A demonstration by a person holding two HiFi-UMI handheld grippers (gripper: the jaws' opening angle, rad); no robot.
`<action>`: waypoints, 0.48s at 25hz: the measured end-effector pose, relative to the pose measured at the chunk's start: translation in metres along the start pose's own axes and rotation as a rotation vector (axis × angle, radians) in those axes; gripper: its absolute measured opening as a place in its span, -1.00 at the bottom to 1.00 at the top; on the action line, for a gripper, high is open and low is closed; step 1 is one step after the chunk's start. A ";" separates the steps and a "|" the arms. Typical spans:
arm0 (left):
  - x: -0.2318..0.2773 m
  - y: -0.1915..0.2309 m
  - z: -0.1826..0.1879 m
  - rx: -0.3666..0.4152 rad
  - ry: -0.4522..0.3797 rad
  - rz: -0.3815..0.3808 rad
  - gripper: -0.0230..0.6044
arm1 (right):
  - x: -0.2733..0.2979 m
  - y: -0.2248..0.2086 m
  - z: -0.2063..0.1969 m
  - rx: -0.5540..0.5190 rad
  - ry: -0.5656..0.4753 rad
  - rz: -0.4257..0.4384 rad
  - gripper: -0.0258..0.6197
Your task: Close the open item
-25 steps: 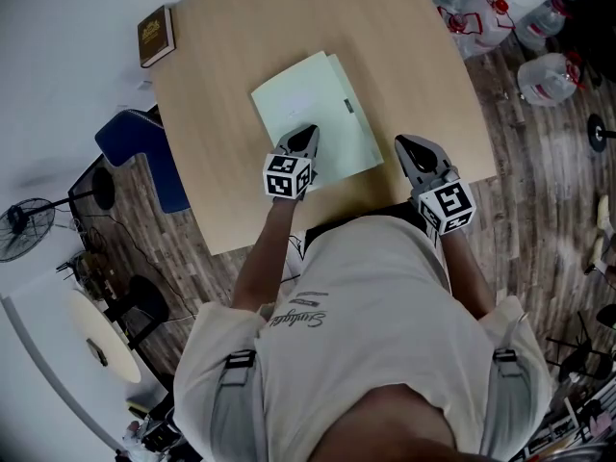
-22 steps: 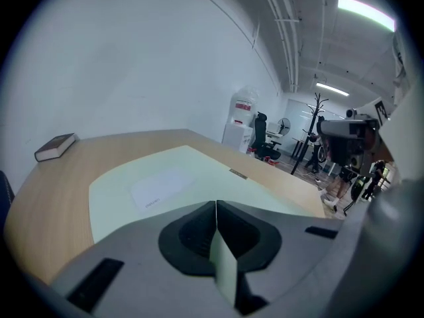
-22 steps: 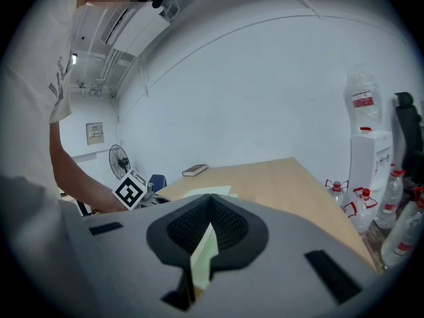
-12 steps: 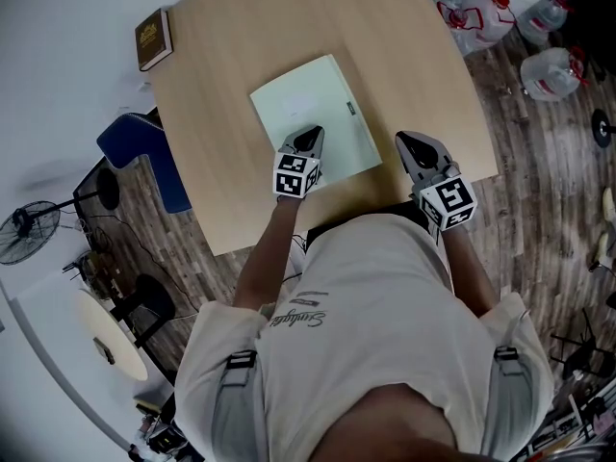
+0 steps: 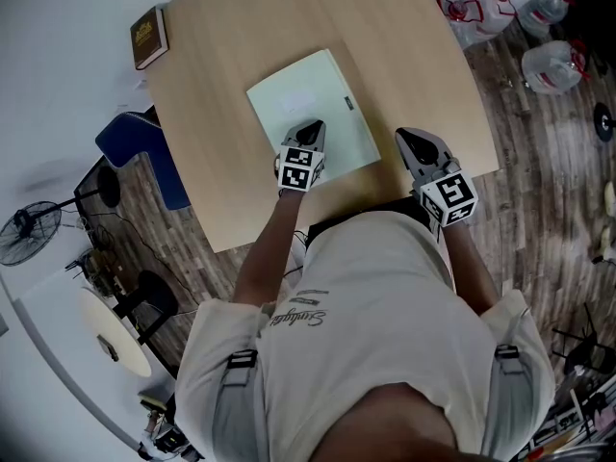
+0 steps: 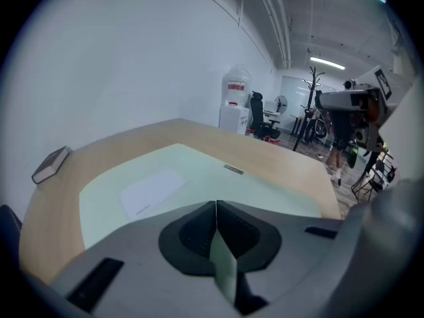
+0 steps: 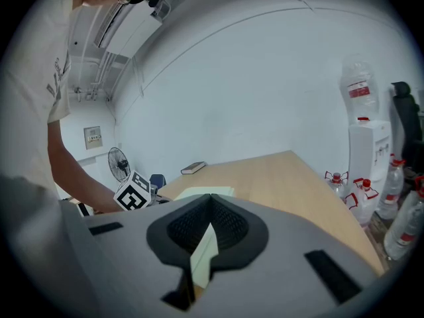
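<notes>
Tongs first: we find the left tongs (image 5: 309,128) pressed shut with nothing between them, tips low over the near part of the pale green folder (image 5: 289,114), apparently to press its cover flat. We find the right tongs (image 5: 414,142) likewise shut and empty, held just beside the folder's right edge above the desk (image 5: 221,65), seemingly in reserve. We note the folder lies flat near the desk's middle, with no raised leaf visible; we judge the closing essentially complete. A small book (image 5: 147,37) sits well apart at the far left corner.
</notes>
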State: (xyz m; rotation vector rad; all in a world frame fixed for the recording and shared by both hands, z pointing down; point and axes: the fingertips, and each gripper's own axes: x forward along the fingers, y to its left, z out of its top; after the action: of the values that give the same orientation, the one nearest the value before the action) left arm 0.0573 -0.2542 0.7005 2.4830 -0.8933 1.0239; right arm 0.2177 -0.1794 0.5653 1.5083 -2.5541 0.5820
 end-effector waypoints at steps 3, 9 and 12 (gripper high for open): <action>0.003 -0.003 -0.002 0.039 0.028 0.001 -0.88 | 0.002 -0.001 -0.002 0.002 0.006 0.002 -0.93; 0.007 -0.005 -0.005 0.027 0.055 -0.010 -0.88 | 0.012 0.005 -0.005 0.010 0.014 0.014 -0.93; 0.008 -0.004 -0.004 0.025 0.068 -0.016 -0.88 | 0.020 0.015 -0.003 0.002 0.017 0.035 -0.93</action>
State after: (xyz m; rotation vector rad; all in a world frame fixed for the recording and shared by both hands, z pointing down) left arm 0.0626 -0.2524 0.7085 2.4557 -0.8438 1.1137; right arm 0.1945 -0.1883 0.5702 1.4553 -2.5735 0.5988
